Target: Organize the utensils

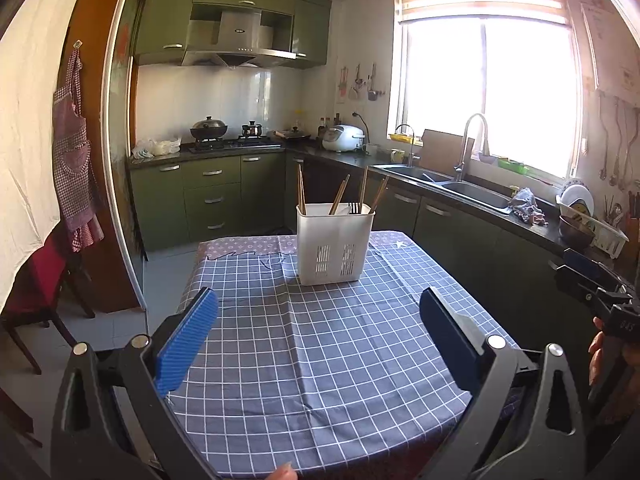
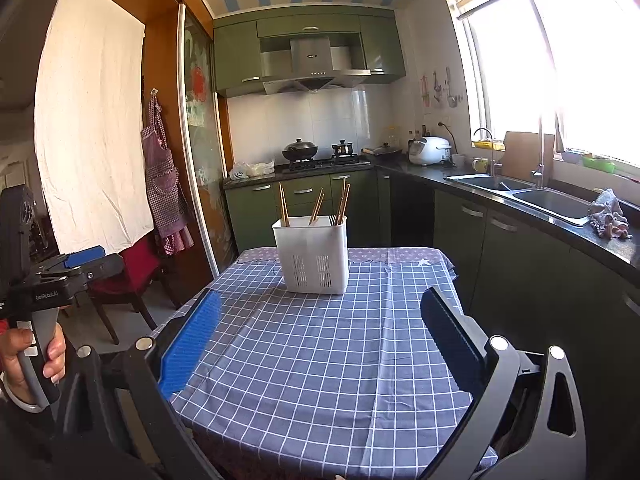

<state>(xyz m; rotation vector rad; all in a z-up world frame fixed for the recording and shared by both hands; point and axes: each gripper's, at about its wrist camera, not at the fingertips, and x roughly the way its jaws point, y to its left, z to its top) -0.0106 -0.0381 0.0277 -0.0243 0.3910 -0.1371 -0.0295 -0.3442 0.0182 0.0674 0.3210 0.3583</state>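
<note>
So the worktop (image 1: 320, 360) with the checked cloth is basically bare except for the white utensil caddy (image 1: 334, 246), which sits upright near the far edge, about in the middle. Chopsticks (image 1: 339, 197) are already standing in it, spread across compartments, and there's something dark that looks like a fork (image 1: 353, 208) in there too. Both my tools are released and holding nothing: left tool (image 1: 318, 354) and right tool (image 2: 320, 354) hang over the near edge, well apart from the caddy. I can't spot any loose utensils, so I reckon this is the very end or the very start. Next move probably means reaching for the caddy.
</note>
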